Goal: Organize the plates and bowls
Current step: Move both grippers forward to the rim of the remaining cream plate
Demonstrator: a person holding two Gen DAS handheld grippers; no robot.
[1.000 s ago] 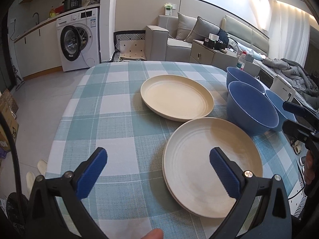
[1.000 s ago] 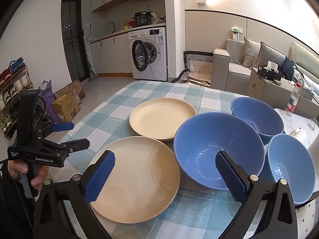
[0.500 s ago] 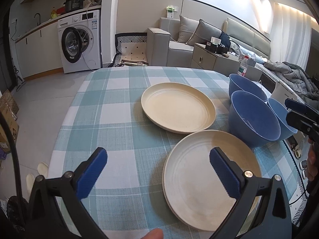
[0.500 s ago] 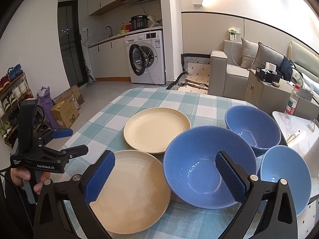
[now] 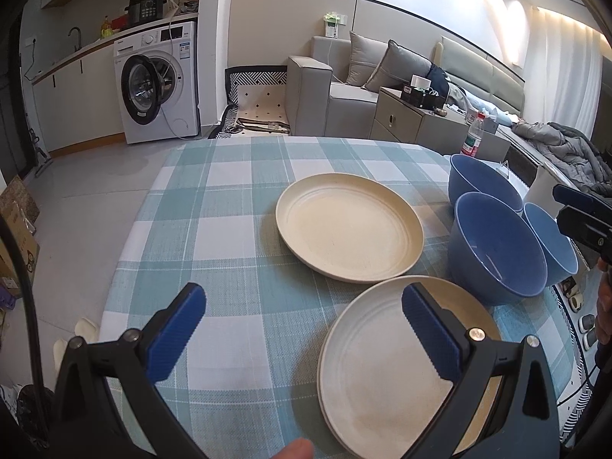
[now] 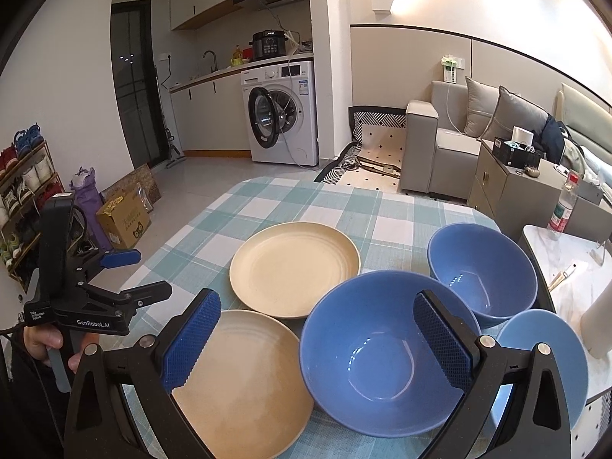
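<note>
Both my grippers, left [image 5: 302,329] and right [image 6: 317,336], gaped wide, holding nothing. Near plate [image 5: 382,375] and large bowl [image 6: 378,355] sat below, by the table's near edge; bare checked cloth [image 5: 214,229] lay leftward.

2 cream plates [image 5: 349,226], 3 blue bowls [image 6: 386,348]
</note>
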